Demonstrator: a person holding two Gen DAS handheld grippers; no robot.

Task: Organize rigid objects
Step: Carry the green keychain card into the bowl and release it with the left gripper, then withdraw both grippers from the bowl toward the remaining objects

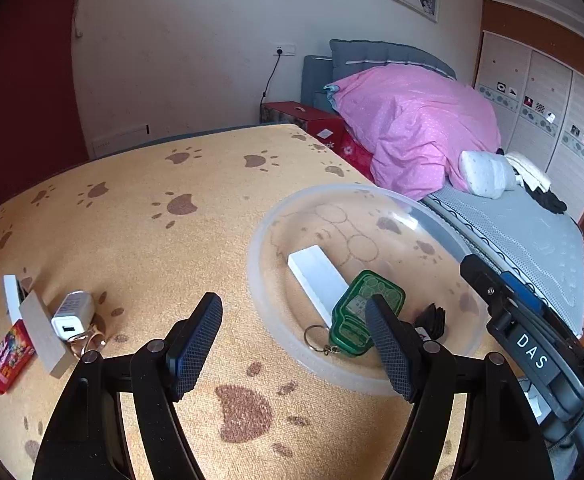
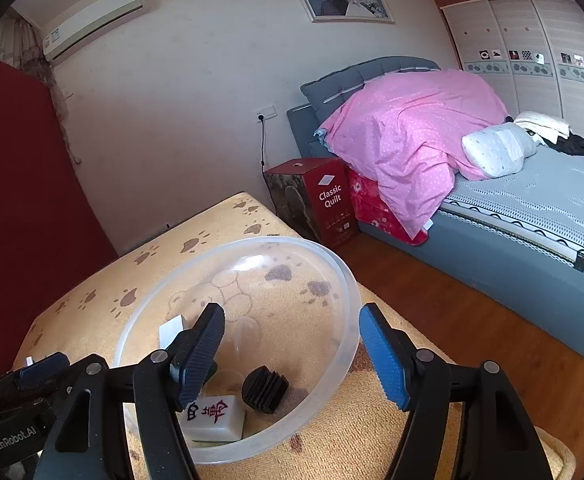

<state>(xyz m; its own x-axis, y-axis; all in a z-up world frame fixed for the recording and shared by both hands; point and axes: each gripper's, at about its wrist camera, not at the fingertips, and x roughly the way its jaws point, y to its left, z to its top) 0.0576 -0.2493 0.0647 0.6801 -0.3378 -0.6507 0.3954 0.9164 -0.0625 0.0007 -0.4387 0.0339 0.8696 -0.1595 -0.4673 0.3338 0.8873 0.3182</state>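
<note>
A clear plastic bowl stands on the paw-print cloth. It holds a white block, a green key fob with a ring, a black ribbed cap and a mahjong tile. My left gripper is open at the bowl's near-left rim, nothing between its fingers; the fob lies just behind its right finger. My right gripper is open above the bowl's near-right side, one finger over the inside and one outside the rim, holding nothing.
At the cloth's left edge lie a white charger, a red packet, a grey card and a gold ring. A bed with a pink quilt and a red box stand beyond the table.
</note>
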